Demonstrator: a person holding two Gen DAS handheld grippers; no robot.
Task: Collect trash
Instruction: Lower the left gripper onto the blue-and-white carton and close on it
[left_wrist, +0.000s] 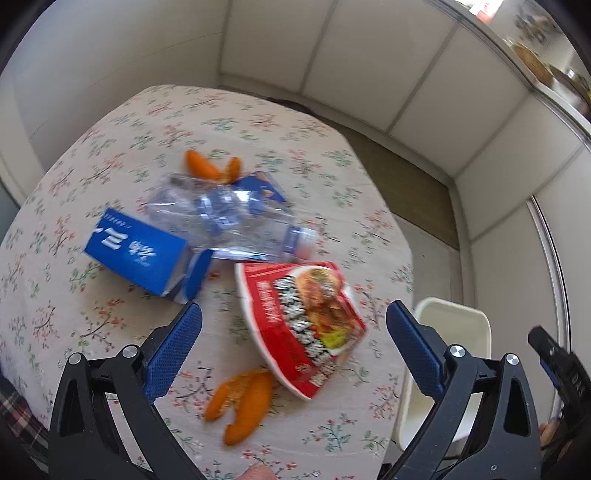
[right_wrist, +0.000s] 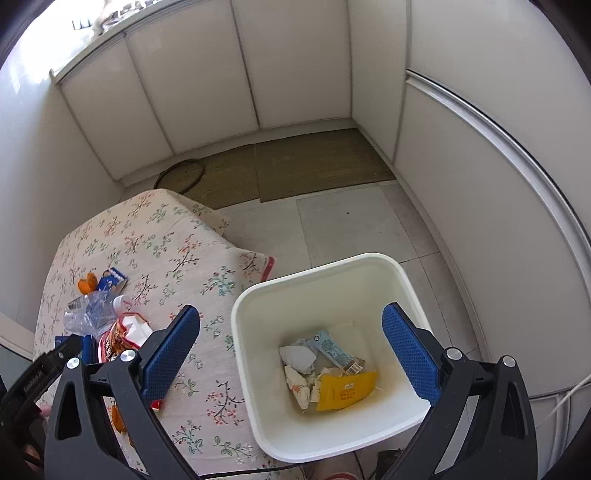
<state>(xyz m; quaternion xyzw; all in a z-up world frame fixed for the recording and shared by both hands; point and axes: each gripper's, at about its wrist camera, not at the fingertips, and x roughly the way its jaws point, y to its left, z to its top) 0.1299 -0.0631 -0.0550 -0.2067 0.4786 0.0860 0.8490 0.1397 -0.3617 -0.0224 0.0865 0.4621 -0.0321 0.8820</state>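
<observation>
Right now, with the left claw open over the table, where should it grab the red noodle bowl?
Take the red noodle bowl by its white rim edge nearest the left claw, coming down from above. It lies tipped on its side, so the thin rim is probably easier to pinch than the wide body.

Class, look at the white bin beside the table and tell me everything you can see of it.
The white bin is a square tub with rounded corners and a rolled rim, plastic by its look. It stands upright and open-topped on the tiled floor, close against the edge of the table's floral cloth. Its inside is stained yellowish near the bottom. In it lie crumpled white paper, a pale blue wrapper and a yellow packet. The right gripper hangs open above it, touching nothing.
</observation>
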